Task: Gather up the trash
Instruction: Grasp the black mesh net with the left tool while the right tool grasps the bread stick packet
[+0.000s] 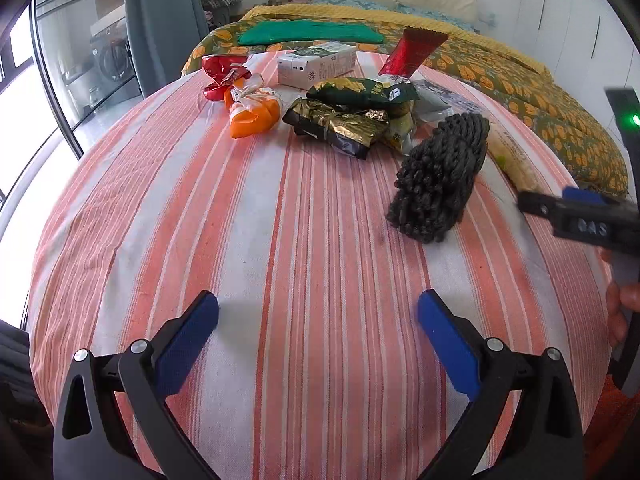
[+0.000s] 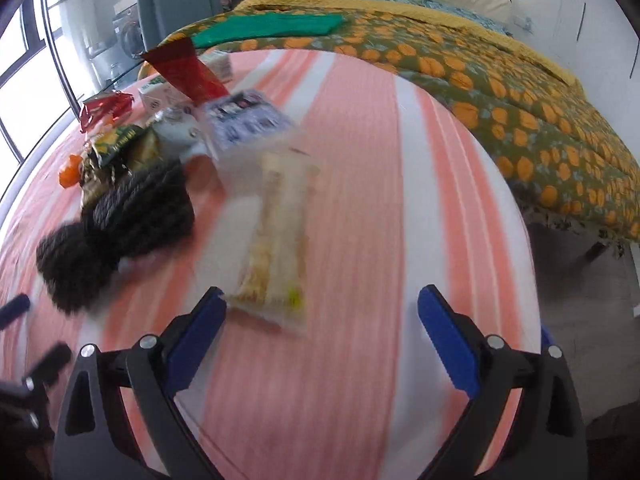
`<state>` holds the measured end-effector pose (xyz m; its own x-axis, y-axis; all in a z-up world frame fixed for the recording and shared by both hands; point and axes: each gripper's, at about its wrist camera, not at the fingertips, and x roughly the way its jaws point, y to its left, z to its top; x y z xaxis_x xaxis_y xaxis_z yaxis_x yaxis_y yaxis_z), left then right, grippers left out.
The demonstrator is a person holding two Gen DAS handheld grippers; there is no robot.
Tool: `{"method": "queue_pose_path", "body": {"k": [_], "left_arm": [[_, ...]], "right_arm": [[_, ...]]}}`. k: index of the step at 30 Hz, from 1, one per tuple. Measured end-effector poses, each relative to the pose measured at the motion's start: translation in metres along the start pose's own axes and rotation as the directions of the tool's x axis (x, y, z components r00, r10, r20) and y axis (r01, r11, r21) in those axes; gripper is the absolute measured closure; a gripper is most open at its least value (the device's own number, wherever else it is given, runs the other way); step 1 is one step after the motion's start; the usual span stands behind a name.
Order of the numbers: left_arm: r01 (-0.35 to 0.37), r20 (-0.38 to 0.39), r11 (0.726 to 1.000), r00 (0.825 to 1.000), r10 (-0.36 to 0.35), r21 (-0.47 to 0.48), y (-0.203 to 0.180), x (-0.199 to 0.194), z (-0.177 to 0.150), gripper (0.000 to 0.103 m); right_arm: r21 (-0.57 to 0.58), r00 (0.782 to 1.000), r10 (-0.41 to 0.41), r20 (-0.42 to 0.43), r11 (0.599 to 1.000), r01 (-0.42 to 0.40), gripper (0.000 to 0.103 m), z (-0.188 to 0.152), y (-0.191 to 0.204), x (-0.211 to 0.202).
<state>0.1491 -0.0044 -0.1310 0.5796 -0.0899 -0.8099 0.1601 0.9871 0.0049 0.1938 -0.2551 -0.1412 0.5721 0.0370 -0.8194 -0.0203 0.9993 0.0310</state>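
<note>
A heap of trash lies on the striped cloth (image 1: 280, 240): a white carton (image 1: 316, 65), a red tube (image 1: 412, 54), a crumpled red wrapper (image 1: 218, 74), an orange wrapper (image 1: 252, 114), a gold and black packet (image 1: 340, 128) and a green packet (image 1: 364, 90). A dark yarn bundle (image 1: 440, 176) lies beside them. My left gripper (image 1: 318, 320) hovers open over bare cloth, short of the heap. My right gripper (image 2: 322, 316) is open too, with a clear yellowish packet (image 2: 276, 240) lying just ahead of its fingers, untouched. The right view is motion-blurred.
A bed with an orange-flowered quilt (image 2: 520, 120) and a green cloth (image 1: 312, 32) stands behind the striped surface. Glass doors (image 1: 60, 80) are on the left. The floor (image 2: 580, 292) shows past the right edge. A hand (image 1: 618, 312) holds the right gripper's handle.
</note>
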Motion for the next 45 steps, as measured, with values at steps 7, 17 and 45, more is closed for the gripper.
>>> {"method": "queue_pose_path", "body": {"k": [7, 17, 45], "left_arm": [[0.071, 0.018, 0.997, 0.997, -0.071, -0.001, 0.003, -0.004, 0.001, 0.005], [0.105, 0.123, 0.953, 0.982, -0.144, 0.283, -0.039, -0.013, 0.063, 0.005], [0.163, -0.022, 0.923, 0.986, -0.166, 0.349, -0.036, -0.029, 0.027, 0.026]], "right_arm": [[-0.053, 0.998, 0.055, 0.043, 0.997, -0.052, 0.008, -0.013, 0.007, -0.005], [-0.045, 0.996, 0.067, 0.057, 0.997, -0.064, 0.008, -0.013, 0.007, -0.006], [-0.036, 0.991, 0.129, 0.038, 0.991, -0.128, 0.008, -0.008, -0.001, -0.007]]}}
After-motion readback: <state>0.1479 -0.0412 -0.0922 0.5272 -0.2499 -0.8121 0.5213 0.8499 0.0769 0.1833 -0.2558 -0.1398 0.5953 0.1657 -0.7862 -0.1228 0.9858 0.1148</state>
